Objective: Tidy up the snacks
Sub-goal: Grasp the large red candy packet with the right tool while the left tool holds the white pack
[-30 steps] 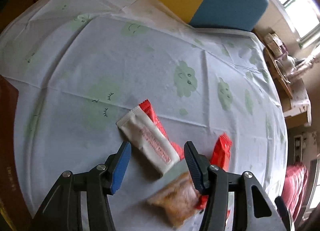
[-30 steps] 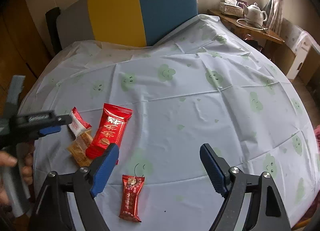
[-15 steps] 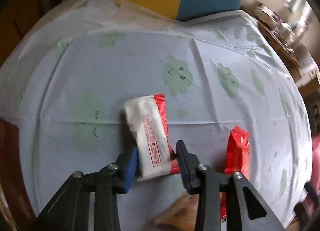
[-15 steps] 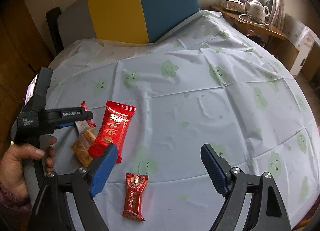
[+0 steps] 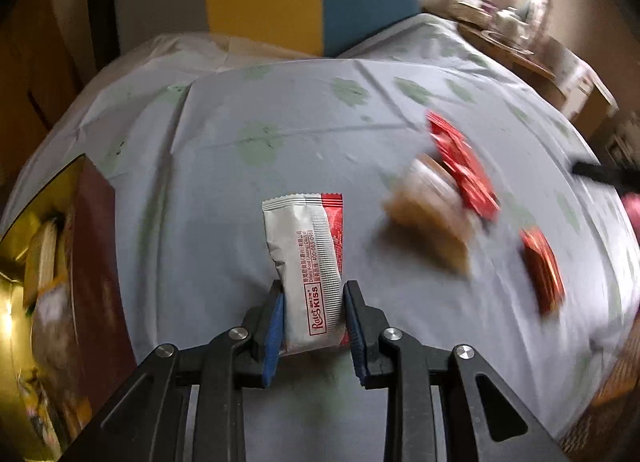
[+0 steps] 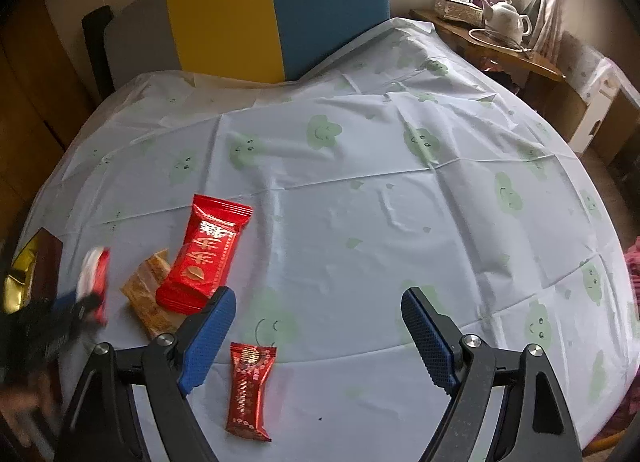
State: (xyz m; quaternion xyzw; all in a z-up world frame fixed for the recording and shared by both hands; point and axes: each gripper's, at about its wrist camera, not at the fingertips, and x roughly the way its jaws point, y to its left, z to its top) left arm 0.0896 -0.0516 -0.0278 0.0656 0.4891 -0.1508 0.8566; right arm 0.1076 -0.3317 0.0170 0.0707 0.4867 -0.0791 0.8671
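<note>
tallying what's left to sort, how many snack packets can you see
4: the white-and-red packet clamped in the left gripper; on the tablecloth, the big red packet, the tan snack partly under it, and the small red packet. The gold box may hold more.

Wide bare tablecloth [image 6: 400, 221] across centre and right of the right wrist view, red packets [image 6: 206, 258] and a wafer [image 6: 150, 294] crowding lower left, small red candy [image 6: 248, 390] at bottom, box [image 6: 36, 274] at left edge

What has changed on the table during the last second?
The left gripper closed on the white-and-red packet and carried it off the pile toward the box at the table's left edge. The right gripper stayed open and in place; the big red packet, brown snack and small red packet did not move.
</note>
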